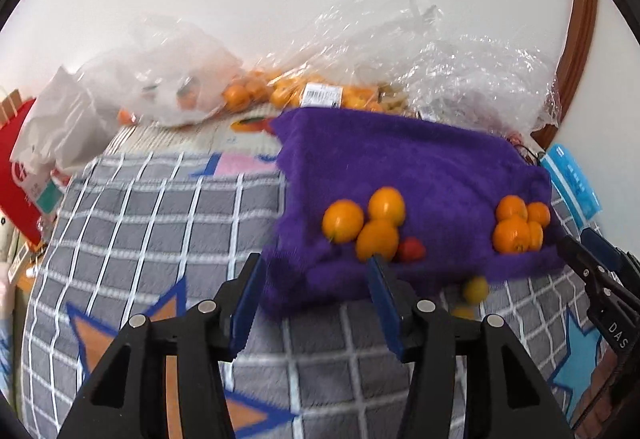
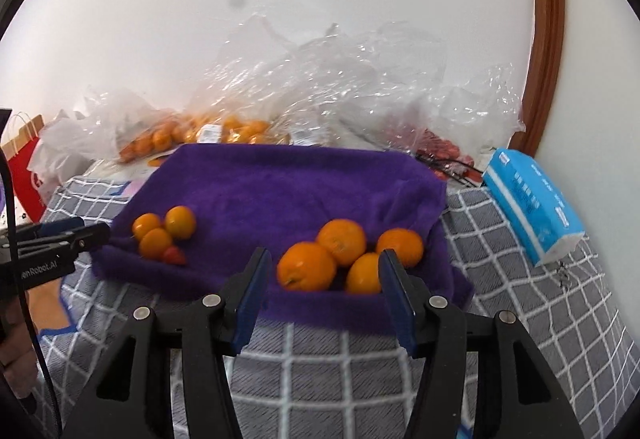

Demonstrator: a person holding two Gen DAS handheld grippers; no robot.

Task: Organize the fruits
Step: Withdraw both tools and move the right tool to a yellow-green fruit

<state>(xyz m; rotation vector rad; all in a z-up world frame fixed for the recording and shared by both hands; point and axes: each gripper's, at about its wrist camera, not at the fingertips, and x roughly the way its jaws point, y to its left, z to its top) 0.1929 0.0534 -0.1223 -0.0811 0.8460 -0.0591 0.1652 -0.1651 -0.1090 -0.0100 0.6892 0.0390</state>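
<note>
Left tool [image 1: 316, 279] agape, right tool [image 2: 324, 271] agape, "Robot.AI" lettering [image 2: 40, 266]

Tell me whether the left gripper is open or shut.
Open. In the left wrist view, the left gripper shows its two blue-padded fingers spread wide apart, with nothing between them, over the edge of the purple fuzzy towel.

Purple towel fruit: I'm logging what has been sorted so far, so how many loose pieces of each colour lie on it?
Round orange citrus fruits, left cluster: 3
Round orange citrus fruits, right cluster: 4
Small red fruit: 1
Total on the fuzzy purple towel: 8
</note>
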